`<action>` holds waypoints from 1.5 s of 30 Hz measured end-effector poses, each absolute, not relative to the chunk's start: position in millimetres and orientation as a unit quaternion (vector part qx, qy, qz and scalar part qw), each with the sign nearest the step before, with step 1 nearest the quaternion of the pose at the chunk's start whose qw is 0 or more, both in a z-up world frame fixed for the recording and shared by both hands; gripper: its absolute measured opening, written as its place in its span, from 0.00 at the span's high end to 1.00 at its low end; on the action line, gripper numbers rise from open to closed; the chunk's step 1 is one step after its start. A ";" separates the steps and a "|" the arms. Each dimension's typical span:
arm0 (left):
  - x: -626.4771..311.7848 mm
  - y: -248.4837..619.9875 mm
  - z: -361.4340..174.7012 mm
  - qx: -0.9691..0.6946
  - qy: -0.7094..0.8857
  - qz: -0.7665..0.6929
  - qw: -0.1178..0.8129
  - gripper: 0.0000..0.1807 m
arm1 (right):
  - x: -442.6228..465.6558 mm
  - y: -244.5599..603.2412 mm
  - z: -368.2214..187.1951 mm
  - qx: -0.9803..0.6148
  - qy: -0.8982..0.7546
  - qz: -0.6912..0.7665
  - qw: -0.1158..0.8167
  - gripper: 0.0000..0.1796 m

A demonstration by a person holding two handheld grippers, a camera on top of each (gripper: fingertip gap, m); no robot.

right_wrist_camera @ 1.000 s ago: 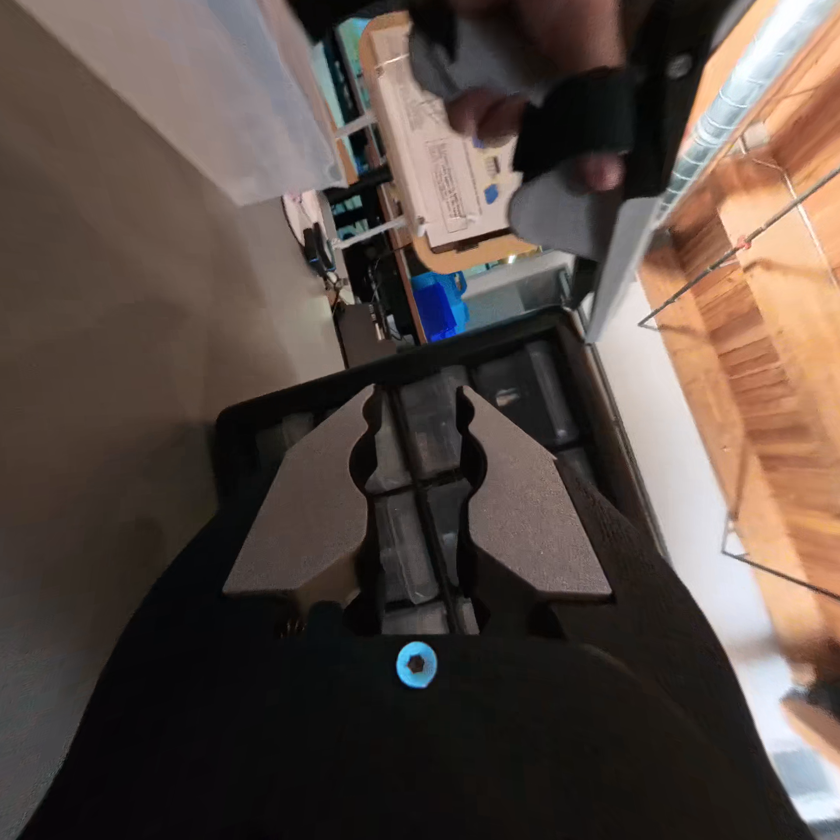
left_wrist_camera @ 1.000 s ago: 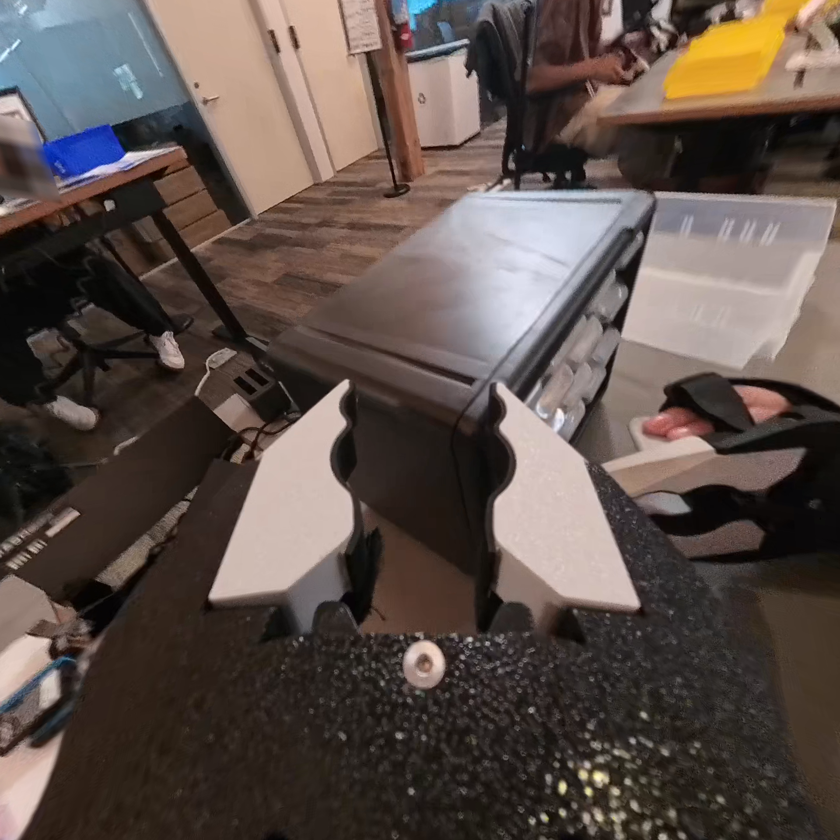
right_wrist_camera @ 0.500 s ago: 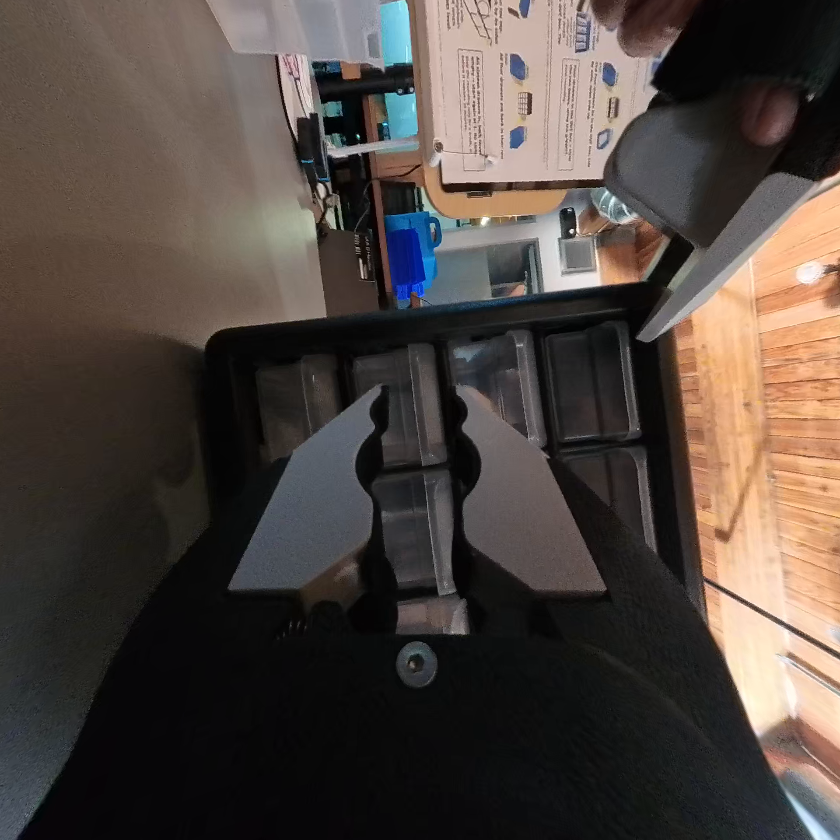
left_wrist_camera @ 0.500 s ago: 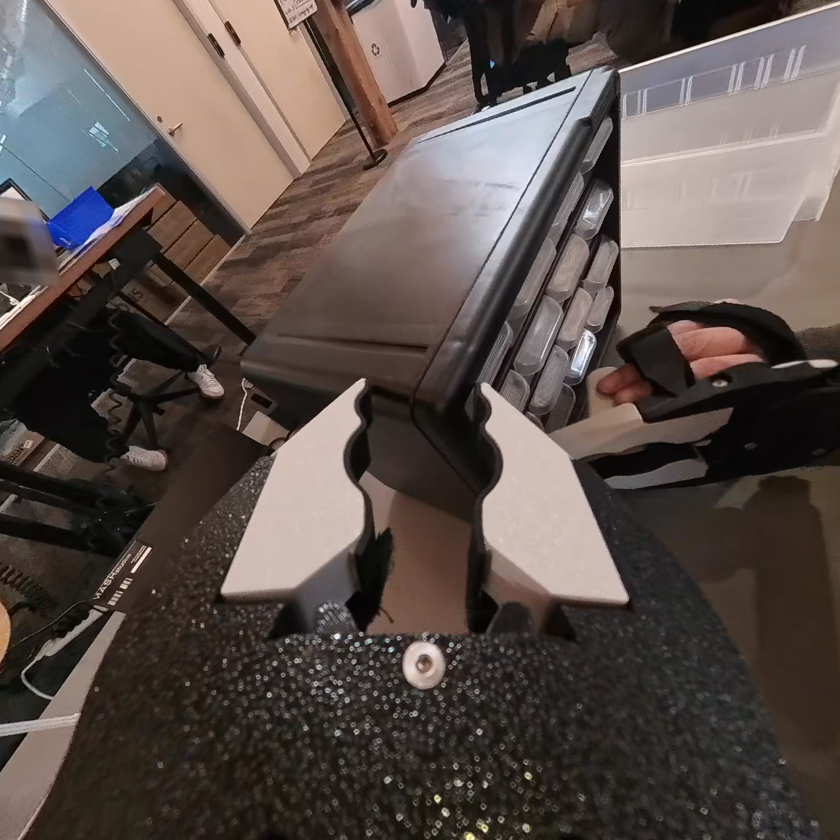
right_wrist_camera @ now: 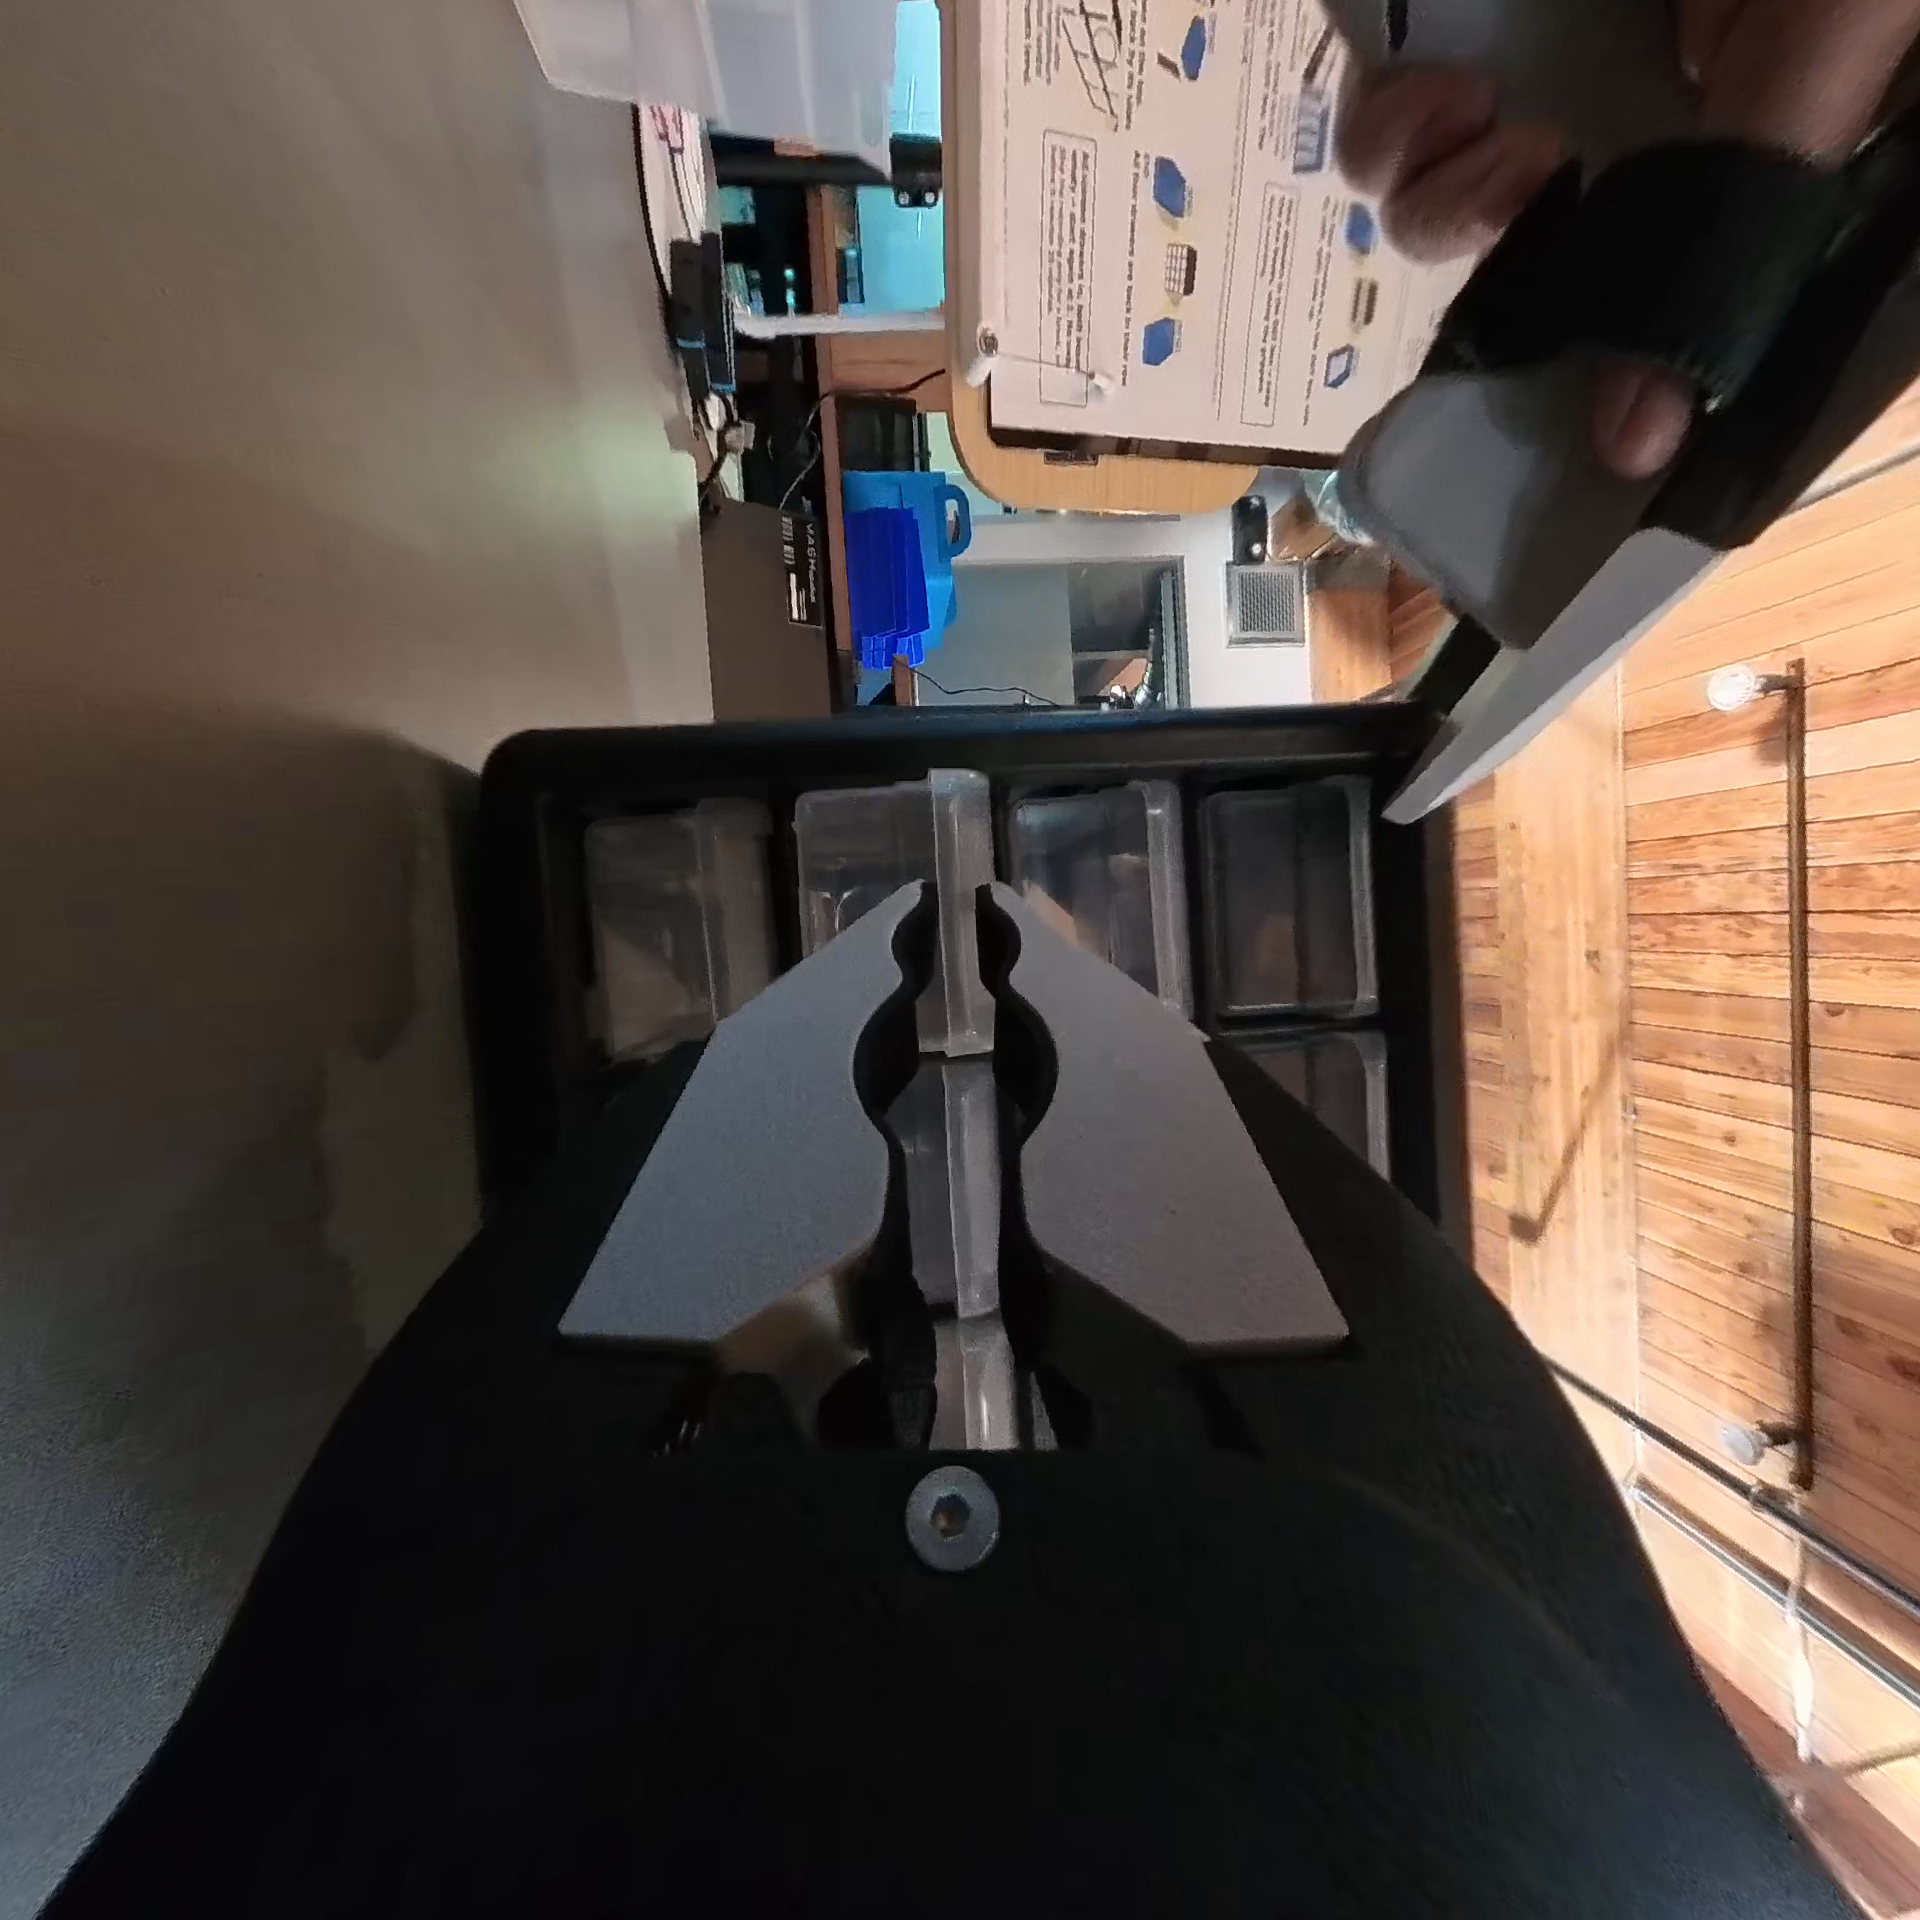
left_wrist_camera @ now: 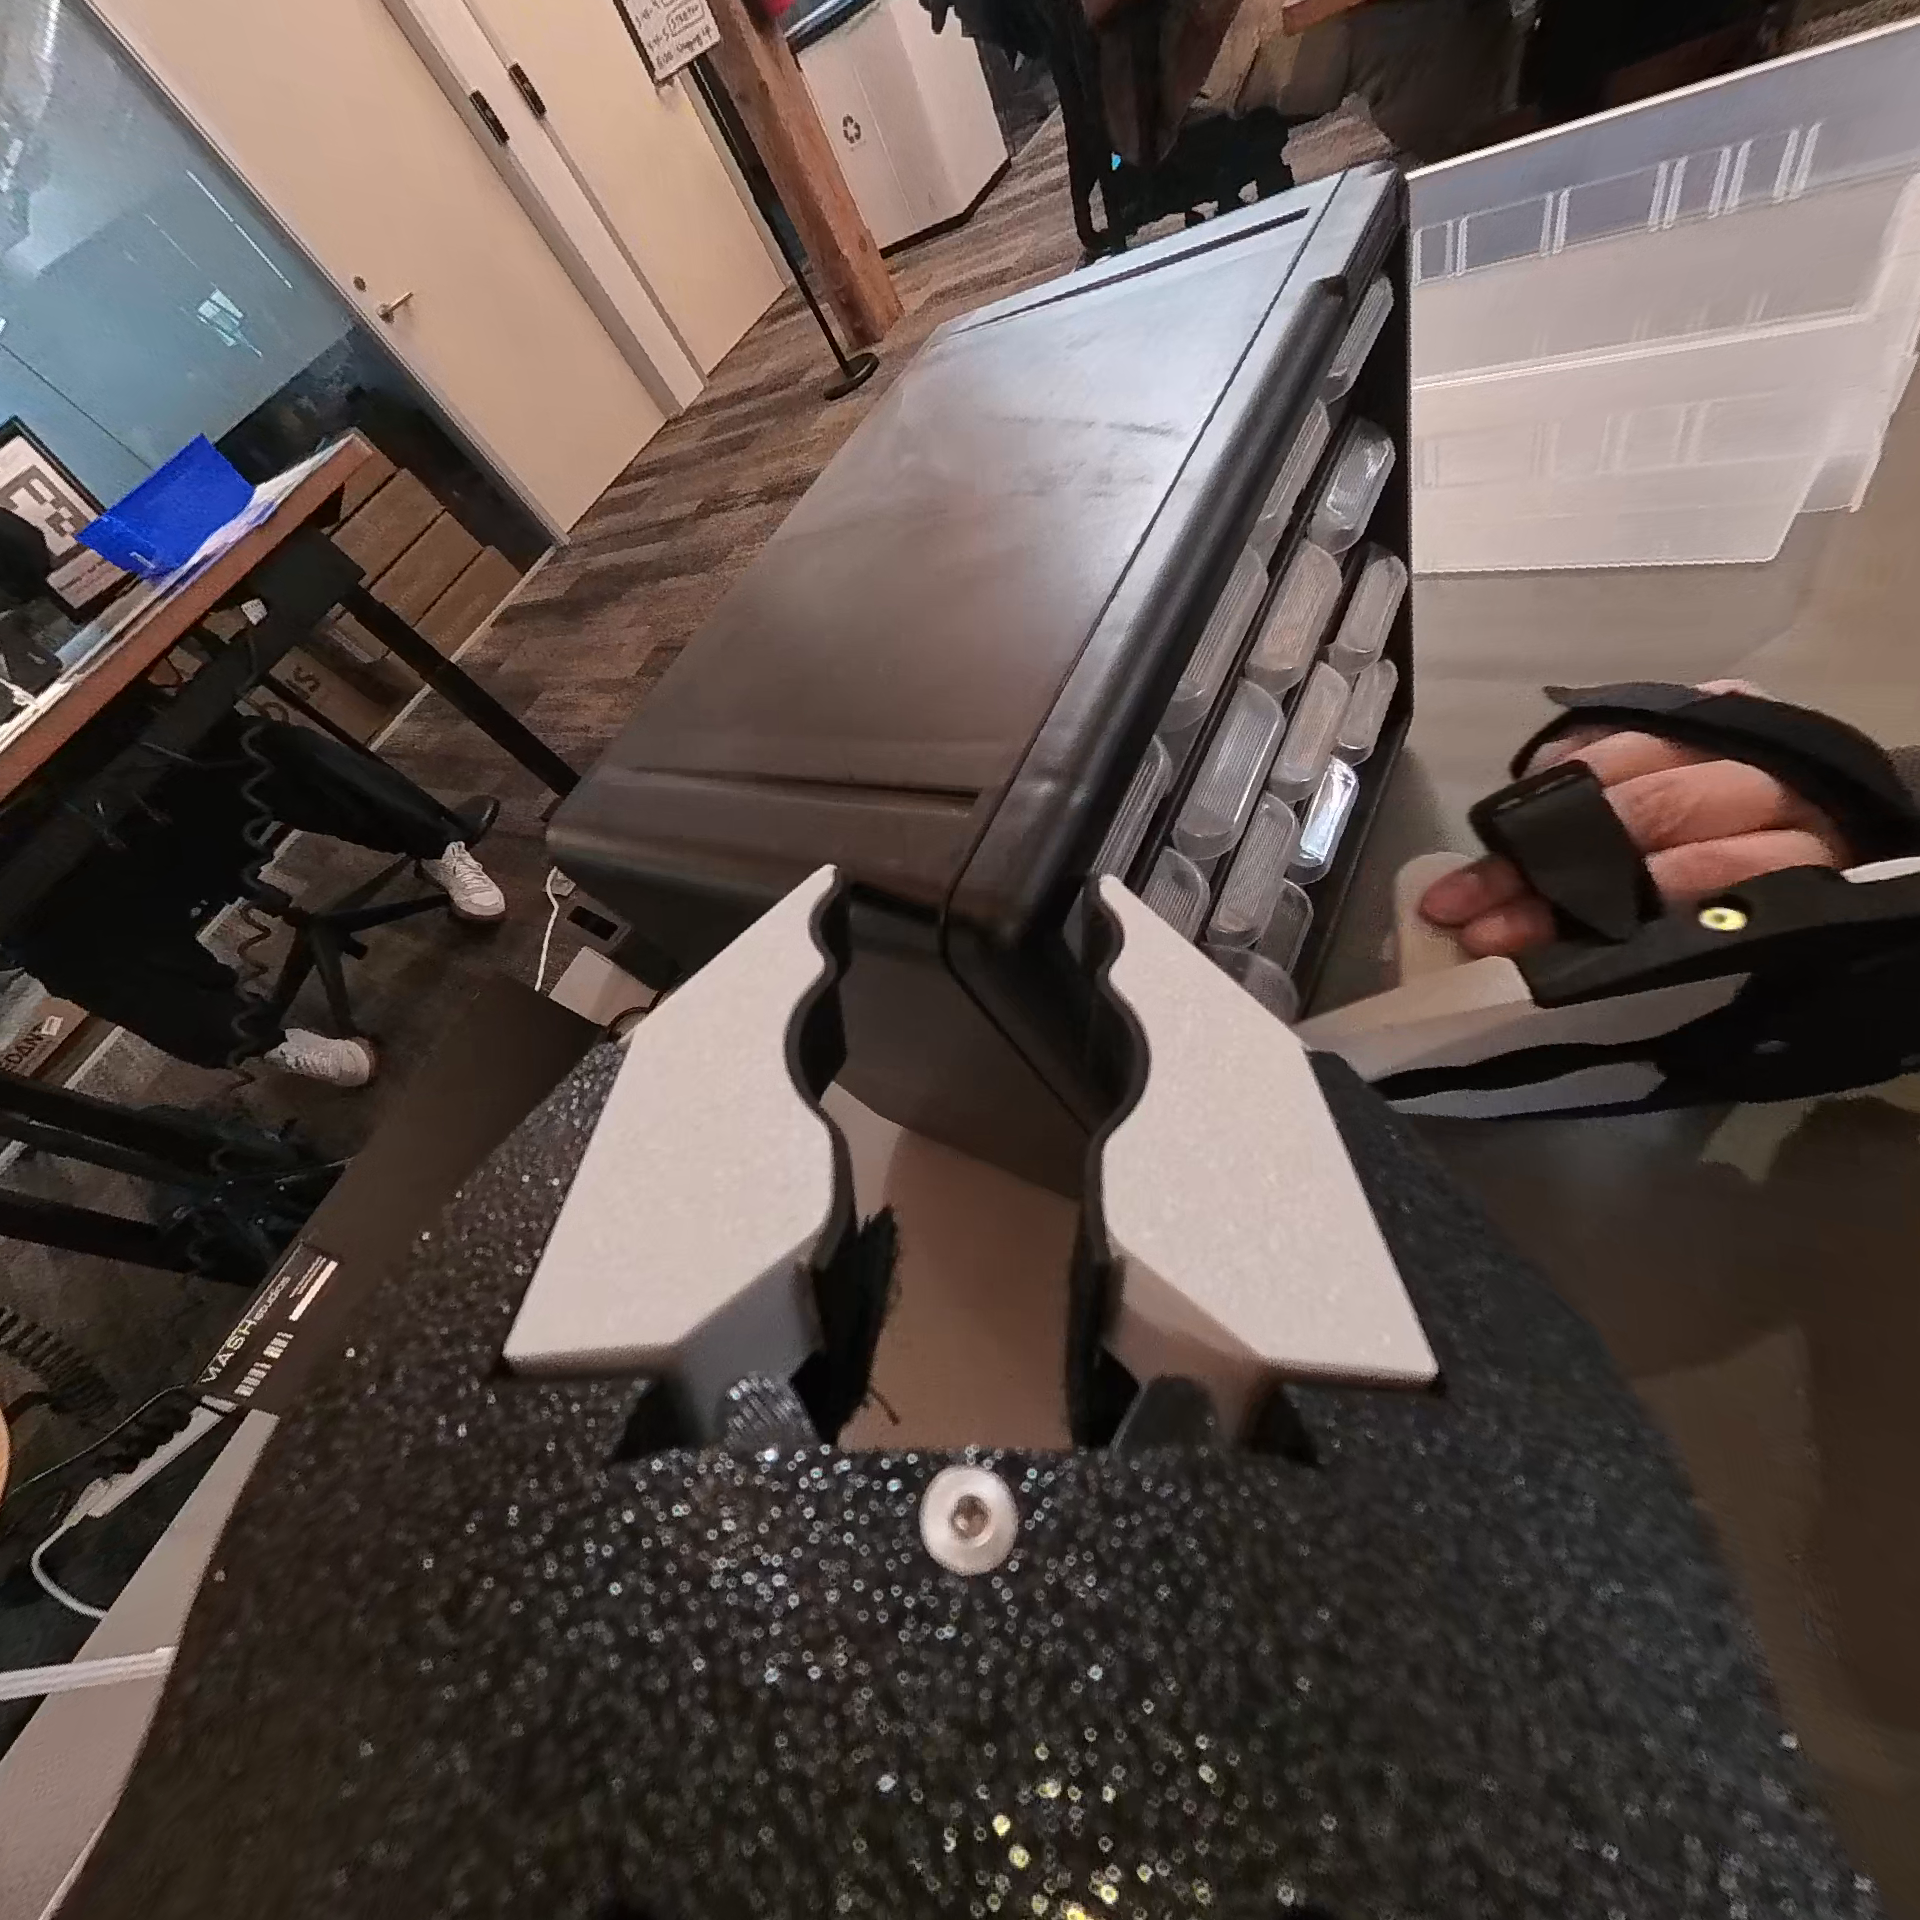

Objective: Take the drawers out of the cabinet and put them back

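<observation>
A black cabinet (left_wrist_camera: 987, 540) with rows of clear drawers (left_wrist_camera: 1288, 665) stands on the grey table (left_wrist_camera: 1662, 1299). My left gripper (left_wrist_camera: 966, 904) clamps the cabinet's near top corner, which fills the gap between its jaws. My right gripper (right_wrist_camera: 956, 894), rolled on its side, is shut on the handle lip of one clear drawer (right_wrist_camera: 961, 831) in the cabinet's end row (right_wrist_camera: 1278, 894). That drawer still sits in its slot. In the left wrist view the right gripper, held by a gloved hand (left_wrist_camera: 1683, 821), reaches the cabinet front from the right.
A translucent plastic bin (left_wrist_camera: 1662, 364) stands on the table behind the cabinet. The table's edge (left_wrist_camera: 343, 1299) runs just left of my left gripper, with floor, chairs and a desk (left_wrist_camera: 187, 603) beyond. A board with diagrams (right_wrist_camera: 1164, 208) stands past the cabinet.
My right gripper moved onto a drawer handle and its jaws closed on it. The left gripper rose and tilted at the cabinet corner, now looking along the cabinet top and drawer front.
</observation>
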State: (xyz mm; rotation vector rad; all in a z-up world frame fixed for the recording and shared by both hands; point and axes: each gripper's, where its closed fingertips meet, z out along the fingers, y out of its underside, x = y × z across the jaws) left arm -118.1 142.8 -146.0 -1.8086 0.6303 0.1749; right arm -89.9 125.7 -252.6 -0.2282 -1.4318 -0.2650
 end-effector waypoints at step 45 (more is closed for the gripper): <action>-118.1 142.5 -145.7 -0.770 0.270 0.068 0.575 0.77 | -55.3 70.6 -263.3 -0.138 -0.681 -0.134 0.706 0.76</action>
